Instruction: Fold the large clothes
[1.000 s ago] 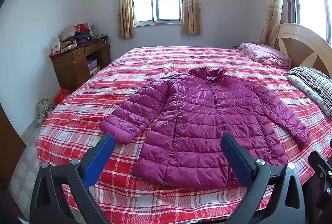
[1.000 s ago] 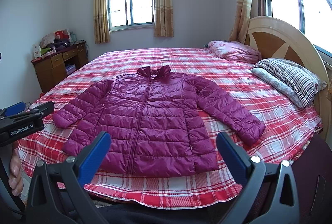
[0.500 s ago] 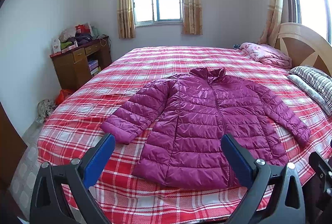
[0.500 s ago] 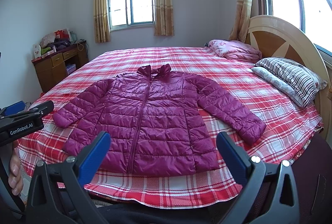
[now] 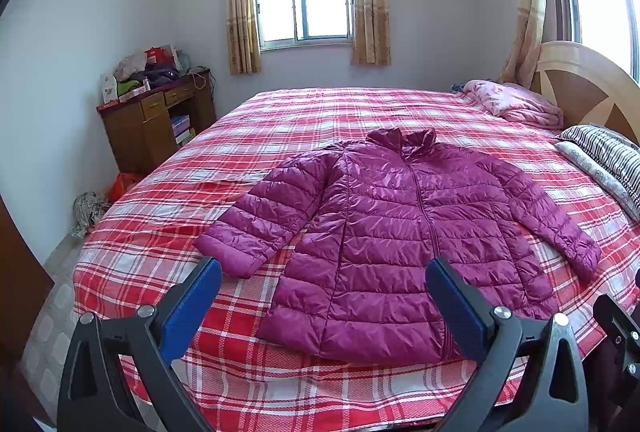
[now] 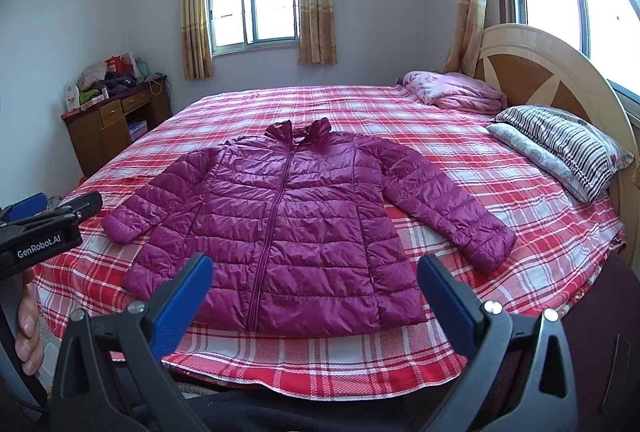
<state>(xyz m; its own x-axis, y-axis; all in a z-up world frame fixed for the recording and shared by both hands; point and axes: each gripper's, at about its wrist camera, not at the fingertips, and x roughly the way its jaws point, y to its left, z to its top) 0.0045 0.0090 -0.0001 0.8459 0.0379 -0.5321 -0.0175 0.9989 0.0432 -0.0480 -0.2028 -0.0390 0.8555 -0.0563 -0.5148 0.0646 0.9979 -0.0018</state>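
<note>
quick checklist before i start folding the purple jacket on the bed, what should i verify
1. Jacket lies flat, front up, zipped closed: ok.
2. Both sleeves spread out, not tucked under the body: ok.
3. Left claw open and empty: ok.
4. Right claw open and empty: ok.
5. Bedspread around the jacket free of clutter; striped pillow and pink blanket lie apart from it: ok.
6. Hem sits near the bed edge, close to both claws; whether it will slip when pulled: cannot tell.
</note>
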